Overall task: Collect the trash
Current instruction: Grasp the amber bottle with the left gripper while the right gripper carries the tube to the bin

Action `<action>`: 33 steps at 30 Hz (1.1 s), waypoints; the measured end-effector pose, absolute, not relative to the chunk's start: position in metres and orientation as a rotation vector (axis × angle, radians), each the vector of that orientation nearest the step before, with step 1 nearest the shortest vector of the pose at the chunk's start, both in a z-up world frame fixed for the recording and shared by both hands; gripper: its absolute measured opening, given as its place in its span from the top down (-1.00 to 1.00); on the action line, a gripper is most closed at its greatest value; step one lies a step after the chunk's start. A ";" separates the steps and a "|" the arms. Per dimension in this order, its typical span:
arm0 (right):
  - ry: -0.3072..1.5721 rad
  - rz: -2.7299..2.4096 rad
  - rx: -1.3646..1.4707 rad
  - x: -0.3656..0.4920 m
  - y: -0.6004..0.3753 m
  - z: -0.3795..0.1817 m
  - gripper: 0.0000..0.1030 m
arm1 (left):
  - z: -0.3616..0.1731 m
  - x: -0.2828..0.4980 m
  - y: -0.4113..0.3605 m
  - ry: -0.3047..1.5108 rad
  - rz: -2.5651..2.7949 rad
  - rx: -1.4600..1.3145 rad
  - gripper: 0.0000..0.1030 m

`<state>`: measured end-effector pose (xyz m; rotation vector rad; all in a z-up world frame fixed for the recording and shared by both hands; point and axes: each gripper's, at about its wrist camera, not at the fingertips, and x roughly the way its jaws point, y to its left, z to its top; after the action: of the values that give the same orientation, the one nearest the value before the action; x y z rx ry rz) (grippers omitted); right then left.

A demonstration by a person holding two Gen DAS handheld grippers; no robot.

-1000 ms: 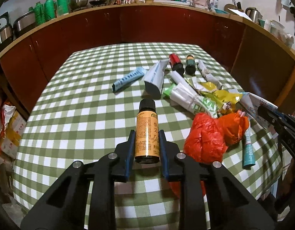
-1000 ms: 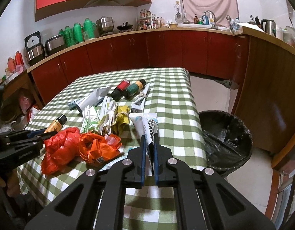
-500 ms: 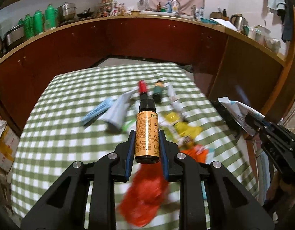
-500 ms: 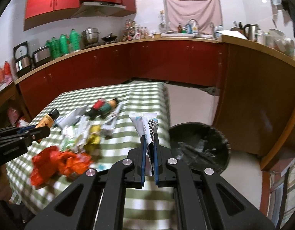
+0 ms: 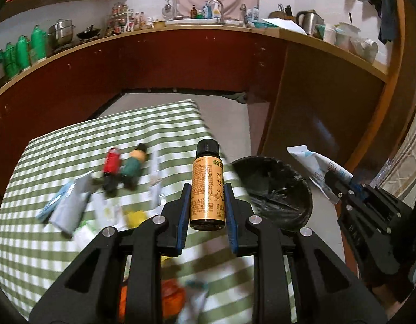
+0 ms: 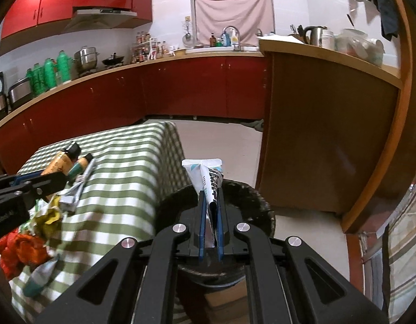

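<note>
My left gripper [image 5: 207, 189] is shut on an orange bottle [image 5: 207, 189] with a black cap, held upright over the table's right edge. My right gripper [image 6: 210, 191] is shut on a flattened white tube [image 6: 208, 178], held above a black-lined trash bin [image 6: 251, 205]. In the left wrist view the bin [image 5: 275, 189] stands on the floor just right of the table, with the right gripper [image 5: 332, 183] and its white tube [image 5: 313, 167] beyond it. More trash lies on the green checked tablecloth [image 5: 59, 243]: a red bottle [image 5: 112, 162], a green bottle [image 5: 133, 166], tubes and wrappers.
Crumpled orange bags [image 6: 18, 245] lie at the table's near edge. Red kitchen cabinets [image 6: 180, 89] run along the back wall. A wooden counter end [image 6: 316, 135] stands right of the bin. Bare floor [image 6: 221, 145] lies between table and counter.
Both grippers have swung right, off the table towards the trash bin, each keeping its grip. The white tube now hangs over the bin; the bottle is at the table's right edge.
</note>
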<state>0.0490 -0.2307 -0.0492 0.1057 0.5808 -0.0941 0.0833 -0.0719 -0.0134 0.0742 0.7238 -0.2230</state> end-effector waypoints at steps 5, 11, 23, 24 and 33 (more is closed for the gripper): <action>0.586 -0.109 0.100 0.057 -0.243 -0.058 0.86 | -0.026 0.101 -0.097 0.746 -0.232 0.101 0.55; 0.602 -0.105 0.112 0.068 -0.256 -0.067 0.86 | -0.042 0.120 -0.119 0.775 -0.227 0.128 0.55; 0.629 -0.109 0.154 0.094 -0.273 -0.080 0.72 | -0.067 0.155 -0.149 0.834 -0.217 0.159 0.38; 0.633 -0.111 0.158 0.096 -0.274 -0.080 0.68 | -0.067 0.155 -0.150 0.833 -0.215 0.159 0.22; 0.615 -0.147 0.167 0.087 -0.282 -0.070 0.13 | -0.059 0.152 -0.141 0.824 -0.193 0.137 0.03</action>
<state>0.0868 -0.2817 -0.0704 0.1675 0.6146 -0.1472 0.1517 -0.1413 -0.0594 0.1366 0.8238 -0.1929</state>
